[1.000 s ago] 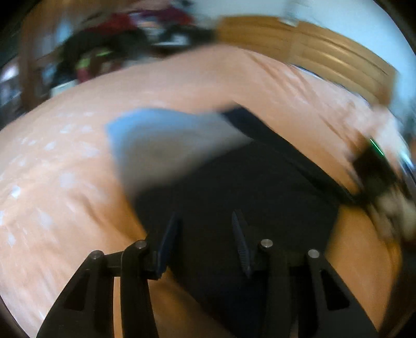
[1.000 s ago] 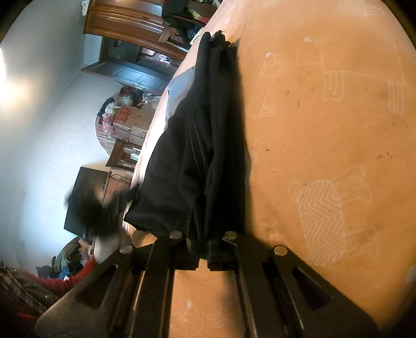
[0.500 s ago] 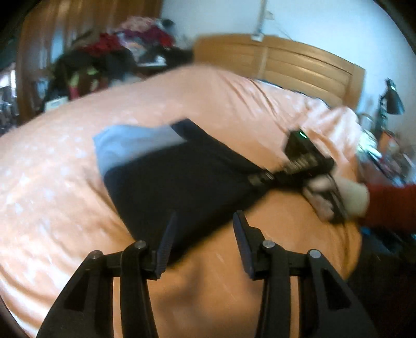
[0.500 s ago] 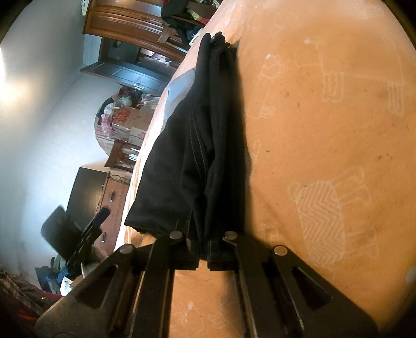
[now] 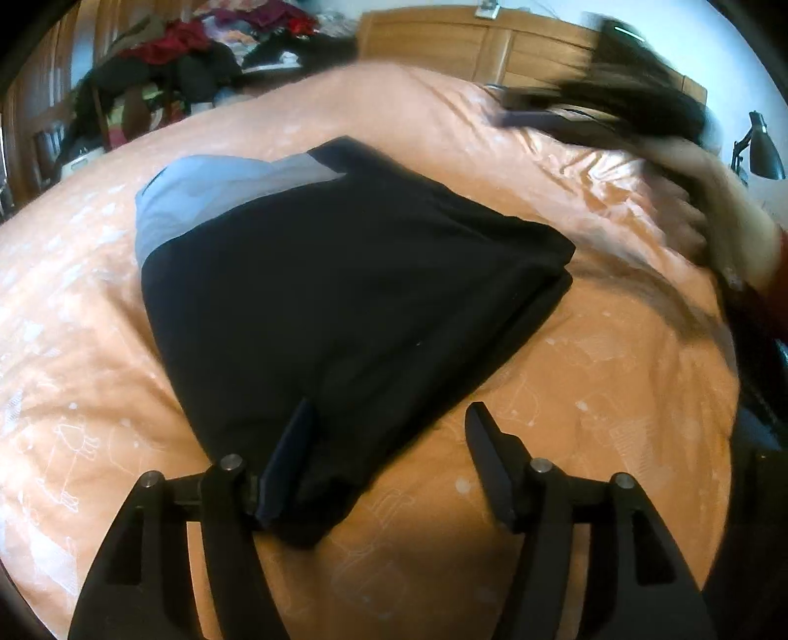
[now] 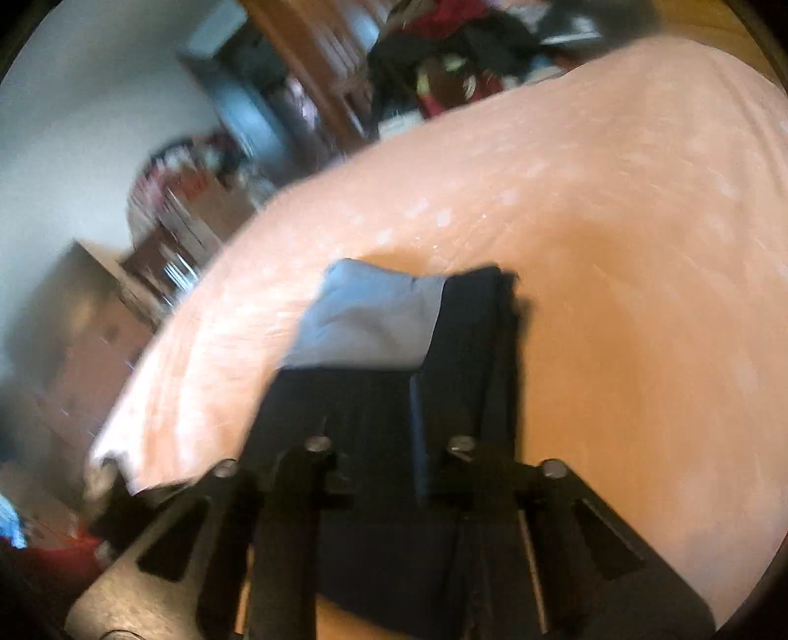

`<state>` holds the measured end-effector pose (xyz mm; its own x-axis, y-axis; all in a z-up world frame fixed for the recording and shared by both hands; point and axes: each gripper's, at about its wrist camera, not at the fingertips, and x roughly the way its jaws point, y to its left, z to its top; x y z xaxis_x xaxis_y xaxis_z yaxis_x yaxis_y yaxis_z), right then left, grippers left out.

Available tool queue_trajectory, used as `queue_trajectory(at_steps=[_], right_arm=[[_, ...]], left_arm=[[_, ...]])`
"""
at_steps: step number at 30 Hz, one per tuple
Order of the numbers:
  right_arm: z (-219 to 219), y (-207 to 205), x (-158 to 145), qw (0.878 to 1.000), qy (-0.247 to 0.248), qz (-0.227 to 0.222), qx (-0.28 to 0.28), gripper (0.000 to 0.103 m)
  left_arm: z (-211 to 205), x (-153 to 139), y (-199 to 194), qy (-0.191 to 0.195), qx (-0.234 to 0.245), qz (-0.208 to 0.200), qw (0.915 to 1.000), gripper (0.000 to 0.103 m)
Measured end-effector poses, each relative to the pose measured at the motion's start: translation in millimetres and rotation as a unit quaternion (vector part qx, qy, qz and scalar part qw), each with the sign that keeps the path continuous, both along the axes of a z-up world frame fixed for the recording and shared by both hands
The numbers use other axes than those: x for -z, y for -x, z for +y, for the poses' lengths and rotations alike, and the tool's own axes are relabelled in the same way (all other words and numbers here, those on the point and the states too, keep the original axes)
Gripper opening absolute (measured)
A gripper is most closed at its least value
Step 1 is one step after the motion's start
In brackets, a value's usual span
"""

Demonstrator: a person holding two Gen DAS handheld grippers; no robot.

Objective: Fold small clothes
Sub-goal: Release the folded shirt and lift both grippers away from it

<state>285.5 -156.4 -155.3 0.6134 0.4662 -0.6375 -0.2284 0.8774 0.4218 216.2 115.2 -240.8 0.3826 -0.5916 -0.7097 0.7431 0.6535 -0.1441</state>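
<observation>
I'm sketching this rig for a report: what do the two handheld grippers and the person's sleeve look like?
The left gripper is matte black plastic with silver screws, angular struts and two flat dark fingers. The right gripper looks the same, though blurred. The sleeve is dark red.

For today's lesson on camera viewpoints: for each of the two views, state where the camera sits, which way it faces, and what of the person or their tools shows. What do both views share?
Left wrist view: sits on the left gripper, facing across the orange patterned bedspread toward the wooden headboard; open fingers and a blurred hand show.
Right wrist view: sits on the right gripper, facing down over the bed toward cluttered furniture; its own fingers show, blurred.
Shared: the folded black and grey garment on the bedspread.
</observation>
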Motion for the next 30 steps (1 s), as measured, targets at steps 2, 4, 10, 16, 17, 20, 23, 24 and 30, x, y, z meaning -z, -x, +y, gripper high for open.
queue_trajectory(at_steps=[2, 4, 10, 16, 17, 20, 23, 24, 30], right_arm=[[13.2, -61.5, 22.4, 0.999, 0.034, 0.033, -0.004, 0.013], [17.2, -97.3, 44.8, 0.996, 0.074, 0.057, 0.003, 0.007], [0.3, -105.8, 67.7, 0.994, 0.054, 0.092, 0.030, 0.000], [27.9, 35.0, 20.5, 0.998, 0.055, 0.007, -0.014, 0.025], [35.3, 64.3, 25.7, 0.998, 0.065, 0.008, -0.018, 0.029], [44.5, 115.1, 61.8, 0.997, 0.068, 0.040, -0.010, 0.038], [39.5, 121.5, 83.4, 0.997, 0.053, 0.053, -0.007, 0.038], [37.8, 118.2, 75.2, 0.996, 0.058, 0.064, 0.003, 0.038], [50.2, 166.8, 16.3, 0.990, 0.140, 0.010, 0.014, 0.080]], left_arm=[[2.7, 1.1, 0.5, 0.004, 0.000, 0.003, 1.0000, 0.067], [3.6, 2.1, -0.7, 0.009, -0.001, 0.007, 0.9999, 0.067], [13.8, 1.9, 0.7, 0.028, 0.001, 0.020, 0.9994, 0.067], [23.6, 3.2, -5.5, 0.058, 0.002, 0.038, 0.9976, 0.068], [22.8, 4.1, -4.5, 0.056, 0.002, 0.038, 0.9977, 0.068], [19.5, 4.2, -1.8, 0.048, 0.000, 0.033, 0.9983, 0.068], [16.4, 3.0, -1.4, 0.039, -0.005, 0.033, 0.9987, 0.069], [15.7, -0.1, -0.5, 0.035, -0.014, 0.031, 0.9988, 0.069], [53.8, -41.5, 36.0, 0.018, -0.139, -0.018, 0.9899, 0.074]])
